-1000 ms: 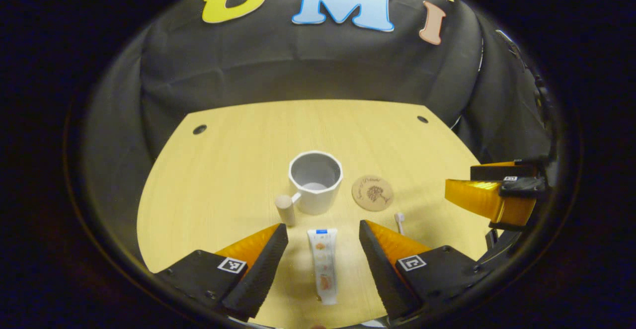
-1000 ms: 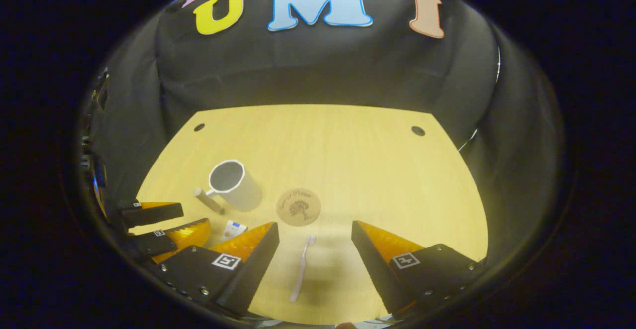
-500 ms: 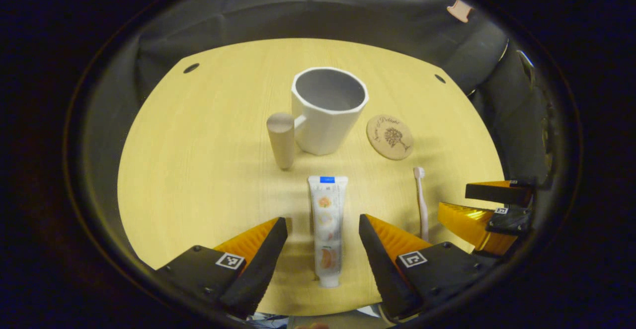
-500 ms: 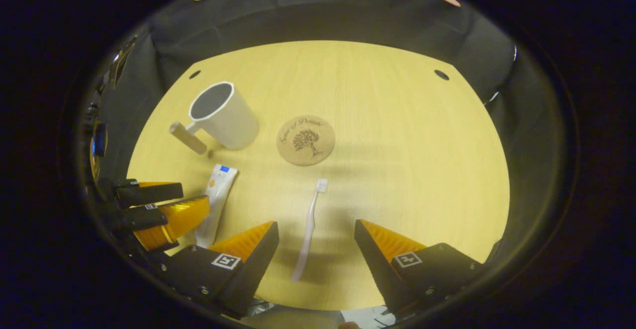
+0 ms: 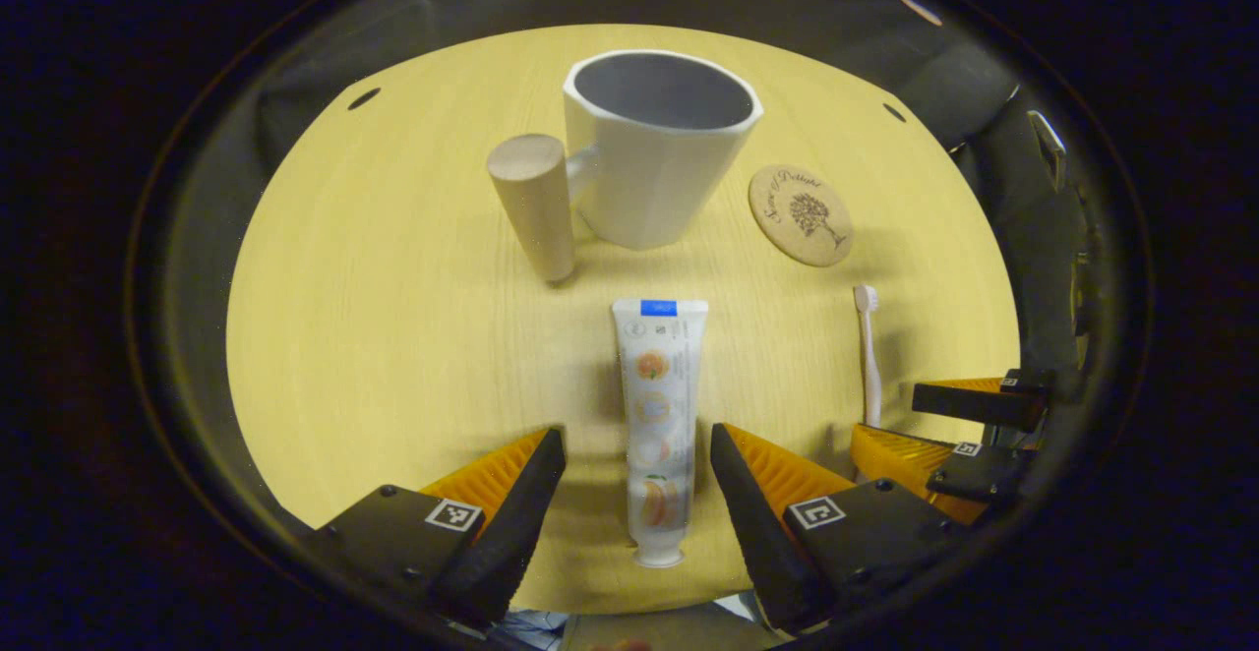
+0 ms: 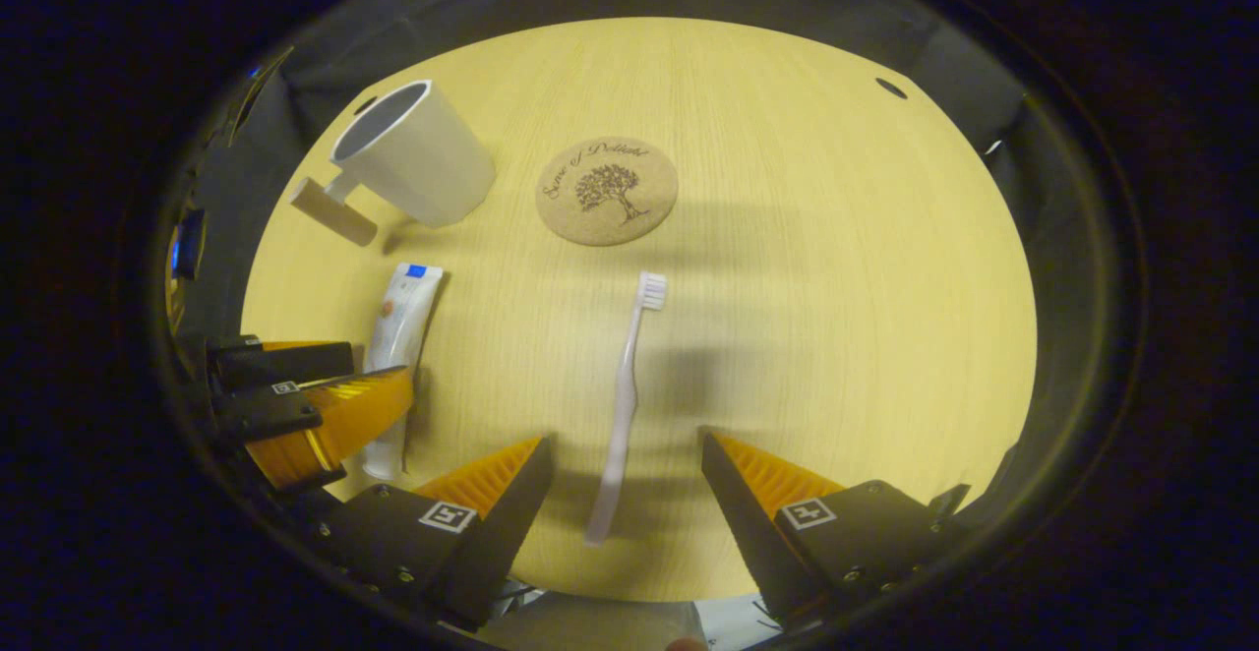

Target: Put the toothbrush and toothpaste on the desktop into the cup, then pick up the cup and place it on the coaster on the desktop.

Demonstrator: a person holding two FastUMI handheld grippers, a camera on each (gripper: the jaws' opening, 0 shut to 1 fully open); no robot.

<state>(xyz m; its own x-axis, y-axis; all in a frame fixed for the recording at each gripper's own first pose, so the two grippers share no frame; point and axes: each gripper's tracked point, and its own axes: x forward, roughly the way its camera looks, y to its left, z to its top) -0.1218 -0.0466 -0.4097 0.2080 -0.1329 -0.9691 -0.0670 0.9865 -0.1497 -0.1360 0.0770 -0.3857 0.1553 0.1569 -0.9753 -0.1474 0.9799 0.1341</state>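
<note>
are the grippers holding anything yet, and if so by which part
Nothing is held. The left gripper is open astride the lower half of the toothpaste, and the right gripper is open astride the toothbrush handle; both lie on the desk.

desktop (image 5: 393,336): matt pale wood grain | coaster (image 6: 607,190): cork-like | cup (image 5: 654,149): smooth, wooden handle

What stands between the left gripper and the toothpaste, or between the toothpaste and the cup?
Nothing visible does. The toothpaste lies between the open fingers of the left gripper, and only bare desktop separates it from the cup.
</note>
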